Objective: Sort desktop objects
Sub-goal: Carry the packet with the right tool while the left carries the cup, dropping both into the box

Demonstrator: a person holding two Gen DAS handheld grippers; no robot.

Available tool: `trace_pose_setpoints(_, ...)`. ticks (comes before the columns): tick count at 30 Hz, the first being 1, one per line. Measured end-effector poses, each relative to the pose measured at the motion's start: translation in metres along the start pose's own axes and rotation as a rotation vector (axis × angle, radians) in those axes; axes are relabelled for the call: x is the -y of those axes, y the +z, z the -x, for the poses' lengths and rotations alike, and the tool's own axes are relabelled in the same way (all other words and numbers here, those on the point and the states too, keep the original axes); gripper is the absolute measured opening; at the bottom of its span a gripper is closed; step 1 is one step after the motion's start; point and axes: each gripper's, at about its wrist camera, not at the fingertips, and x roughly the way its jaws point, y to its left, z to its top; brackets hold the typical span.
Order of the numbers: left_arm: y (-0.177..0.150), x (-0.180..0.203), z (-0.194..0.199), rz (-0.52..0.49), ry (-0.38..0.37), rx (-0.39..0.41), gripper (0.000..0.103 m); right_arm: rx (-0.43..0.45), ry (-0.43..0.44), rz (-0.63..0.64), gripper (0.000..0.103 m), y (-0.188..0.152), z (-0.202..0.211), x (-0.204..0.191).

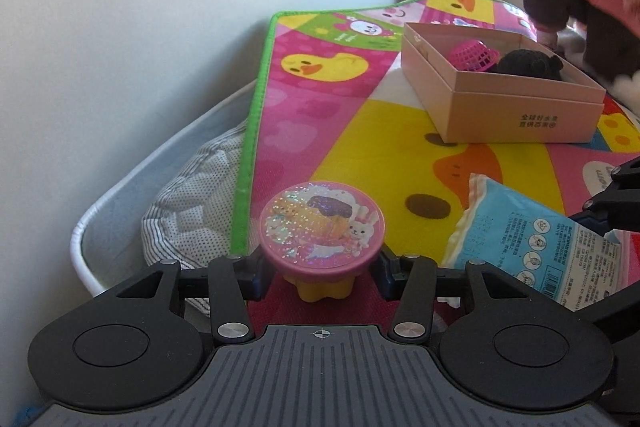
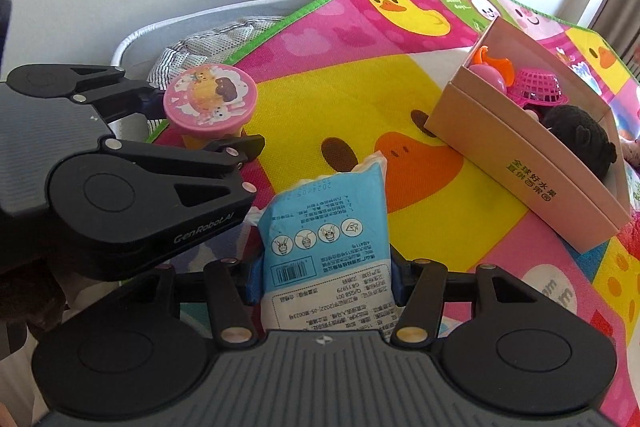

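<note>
Lower centre of each wrist view: your left gripper [image 1: 322,277] holds its fingers against the yellow base of the pink-lidded toy cup [image 1: 322,229], and your right gripper [image 2: 324,281] clamps the blue packet [image 2: 320,227]. Both sit over the play mat [image 2: 400,115]. At right, the cardboard box [image 2: 532,179] holds a pink basket [image 2: 538,89].
</note>
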Motion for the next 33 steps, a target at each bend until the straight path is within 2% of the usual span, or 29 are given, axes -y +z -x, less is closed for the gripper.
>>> trace_pose_setpoints(4, 0.000, 0.000, 0.001, -0.006, -0.002, 0.003, 0.048, 0.002, 0.013, 0.004, 0.055, -0.006, 0.006, 0.004)
trace_pose_setpoints(7, 0.002, 0.002, 0.003, -0.008, -0.008, 0.005, 0.047, 0.004, 0.002, 0.004, 0.055, -0.014, 0.012, 0.008)
trace_pose_setpoints(14, 0.009, 0.014, 0.015, -0.021, -0.078, 0.013, 0.047, 0.031, -0.047, -0.021, 0.054, -0.023, 0.033, 0.033)
trace_pose_setpoints(18, 0.024, 0.020, 0.027, -0.019, -0.113, 0.050, 0.047, 0.078, -0.076, -0.068, 0.054, -0.021, 0.056, 0.056)
trace_pose_setpoints(23, 0.055, 0.034, 0.038, -0.015, -0.157, 0.110, 0.047, 0.230, -0.128, -0.130, 0.053, -0.011, 0.096, 0.082)
trace_pose_setpoints(27, 0.097, 0.049, 0.038, -0.023, -0.194, 0.159, 0.047, 0.366, -0.180, -0.204, 0.053, 0.017, 0.126, 0.115)
trace_pose_setpoints(31, 0.153, 0.068, 0.037, -0.055, -0.218, 0.293, 0.048, 0.473, -0.208, -0.241, 0.054, 0.063, 0.153, 0.158)
trace_pose_setpoints(32, 0.165, 0.073, 0.033, -0.065, -0.225, 0.328, 0.057, 0.480, -0.200, -0.242, 0.055, 0.074, 0.153, 0.168)
trace_pose_setpoints(33, 0.173, 0.078, 0.026, -0.081, -0.229, 0.339, 0.071, 0.475, -0.188, -0.248, 0.067, 0.085, 0.151, 0.178)
